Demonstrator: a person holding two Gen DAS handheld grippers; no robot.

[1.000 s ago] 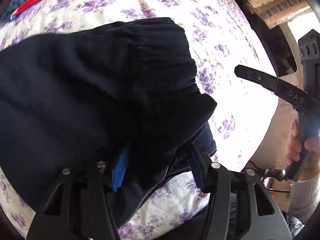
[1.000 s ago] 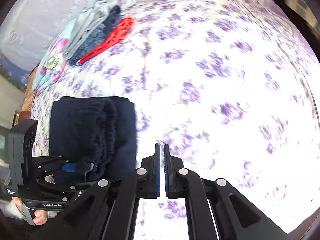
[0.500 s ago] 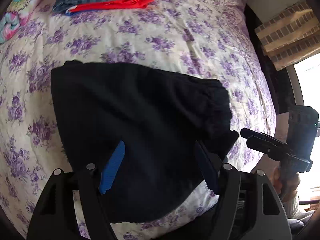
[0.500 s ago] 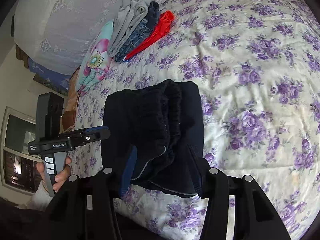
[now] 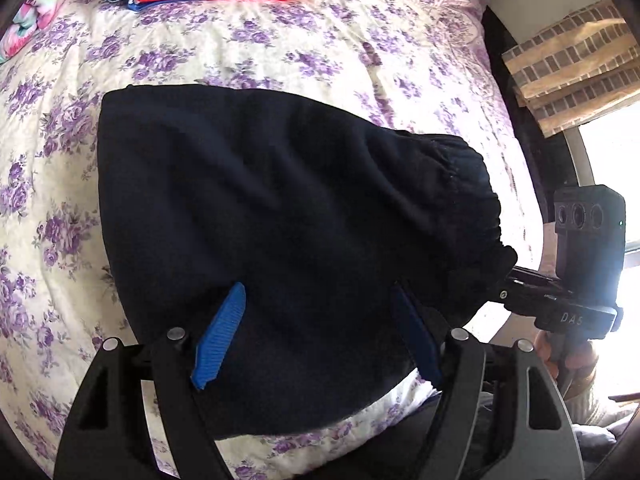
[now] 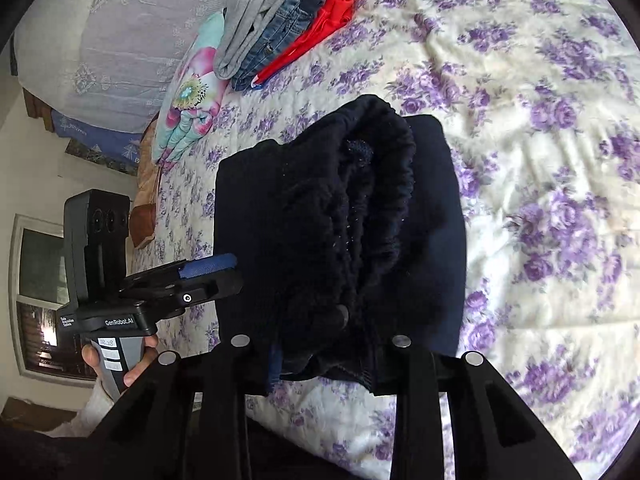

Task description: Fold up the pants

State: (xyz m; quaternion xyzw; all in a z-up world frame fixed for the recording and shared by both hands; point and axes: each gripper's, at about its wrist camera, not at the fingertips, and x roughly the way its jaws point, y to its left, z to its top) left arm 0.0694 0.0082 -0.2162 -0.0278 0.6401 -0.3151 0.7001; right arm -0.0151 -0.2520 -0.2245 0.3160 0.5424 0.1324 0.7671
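Dark navy pants (image 5: 280, 240), folded into a compact bundle, lie on the floral bedspread (image 5: 360, 60) near its close edge, with the gathered elastic waistband (image 5: 472, 184) turned toward the person's right side. The left gripper (image 5: 316, 332) hovers over the near part of the bundle with its jaws opening; its blue pads (image 5: 220, 336) stand well apart above the cloth and pinch nothing, a posture that reads as letting go of a finished fold rather than taking a new hold. The right gripper (image 6: 324, 356) meets the bundle at the waistband end, its jaws closing around the thick stacked layers; the fingertips are buried in dark fabric, so firm pad contact cannot be told, though cloth plainly sits between them. This grip at the bulky end suggests the bundle is about to be carried off, probably to the stack of folded clothes (image 6: 280, 28) at the far side of the bed beside a flowered pillow (image 6: 192, 92). The left wrist view shows the flat upper face of the fold and the right gripper's side profile at the waistband; only the right wrist view reveals the layered, ruffled waistband end-on, the left gripper's spread fingers from outside, and the hand (image 6: 116, 360) that holds its handle.
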